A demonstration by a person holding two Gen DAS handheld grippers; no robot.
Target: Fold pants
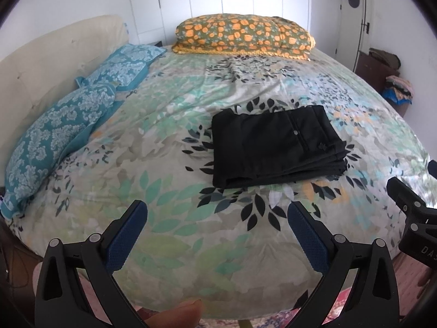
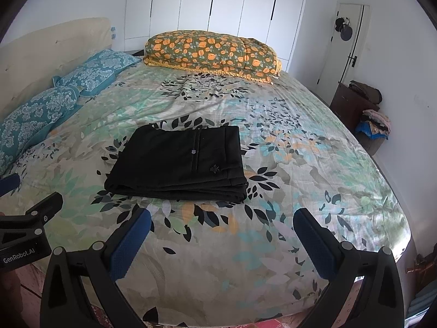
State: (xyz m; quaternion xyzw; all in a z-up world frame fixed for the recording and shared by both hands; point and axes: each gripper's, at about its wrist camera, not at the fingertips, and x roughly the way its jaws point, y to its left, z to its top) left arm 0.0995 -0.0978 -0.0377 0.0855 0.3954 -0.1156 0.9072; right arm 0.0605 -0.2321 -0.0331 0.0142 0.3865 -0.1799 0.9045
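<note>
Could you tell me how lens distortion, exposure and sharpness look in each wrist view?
Left wrist view: strong fisheye bulge rounds the bed, dark vignette in the corners, folded black pants sharp but nearly featureless. Right wrist view: same curvature, bright glare washes out the bed's right edge, pants crisp, far pile of clothes soft.

The folded pants (image 2: 177, 164) lay on the bed (image 2: 300, 164), near its middle. The quilt (image 2: 213, 52) sat at twelve o'clock behind them, two pillows (image 2: 54, 104) at ten, against the headboard (image 2: 41, 46). Both grippers hung apart at six.
</note>
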